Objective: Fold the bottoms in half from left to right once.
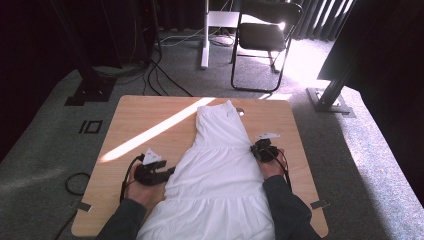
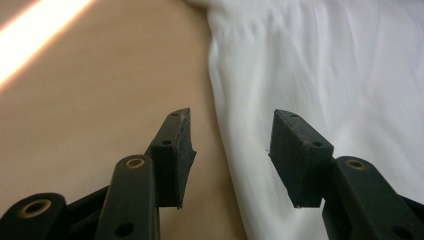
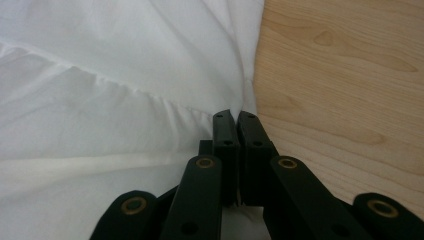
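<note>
Left gripper (image 2: pixel 232 150) gapes wide astride the white dress (image 1: pixel 220 170) edge; right gripper (image 3: pixel 239 150) pinches its side seam
Soft, light, limp cloth: grip hems with 2 grippers

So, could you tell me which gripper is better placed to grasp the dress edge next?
The left gripper. Its jaws stand open astride the white dress's left edge, ready to close. The right gripper is already shut at the opposite edge.
</note>
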Demonstrator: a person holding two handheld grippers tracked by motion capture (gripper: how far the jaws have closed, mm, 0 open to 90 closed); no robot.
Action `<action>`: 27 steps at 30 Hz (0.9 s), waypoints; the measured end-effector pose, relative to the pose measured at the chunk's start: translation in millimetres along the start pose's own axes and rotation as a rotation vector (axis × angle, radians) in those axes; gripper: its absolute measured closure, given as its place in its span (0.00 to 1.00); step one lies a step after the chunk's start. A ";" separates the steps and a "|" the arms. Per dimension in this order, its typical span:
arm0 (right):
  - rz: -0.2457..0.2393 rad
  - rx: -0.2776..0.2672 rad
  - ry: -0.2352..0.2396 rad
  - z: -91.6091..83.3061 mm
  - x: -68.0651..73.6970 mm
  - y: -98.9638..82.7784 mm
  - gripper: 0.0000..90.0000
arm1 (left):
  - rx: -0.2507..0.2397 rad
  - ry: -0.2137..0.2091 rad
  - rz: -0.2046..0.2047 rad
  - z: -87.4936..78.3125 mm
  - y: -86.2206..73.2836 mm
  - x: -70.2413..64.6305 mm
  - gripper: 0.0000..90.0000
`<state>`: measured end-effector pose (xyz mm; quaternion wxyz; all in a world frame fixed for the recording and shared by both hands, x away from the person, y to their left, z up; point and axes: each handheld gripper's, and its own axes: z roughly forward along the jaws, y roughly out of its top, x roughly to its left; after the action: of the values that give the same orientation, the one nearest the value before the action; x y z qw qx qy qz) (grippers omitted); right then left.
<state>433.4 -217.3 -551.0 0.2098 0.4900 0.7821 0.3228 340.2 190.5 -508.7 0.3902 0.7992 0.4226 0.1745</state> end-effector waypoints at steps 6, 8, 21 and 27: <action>0.030 -0.005 0.005 0.3 -0.8 -0.6 0.97 | 0.027 -0.039 -0.011 58.0 48.0 1.7 0.55; 0.039 -0.006 0.012 0.5 -1.6 -0.7 0.97 | 0.071 -0.016 0.017 82.2 50.9 -3.7 0.54; 0.058 -0.007 0.086 -18.9 13.9 -21.9 0.97 | 0.119 -0.058 0.045 86.0 20.9 -11.2 0.94; 0.000 0.028 0.157 -51.3 38.5 -51.9 0.97 | 0.131 -0.098 0.105 40.9 -18.2 -28.7 0.94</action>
<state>351.0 -214.1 -552.2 0.1410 0.4659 0.8007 0.3491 338.6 153.8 -547.2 0.3475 0.8517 0.3710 0.1274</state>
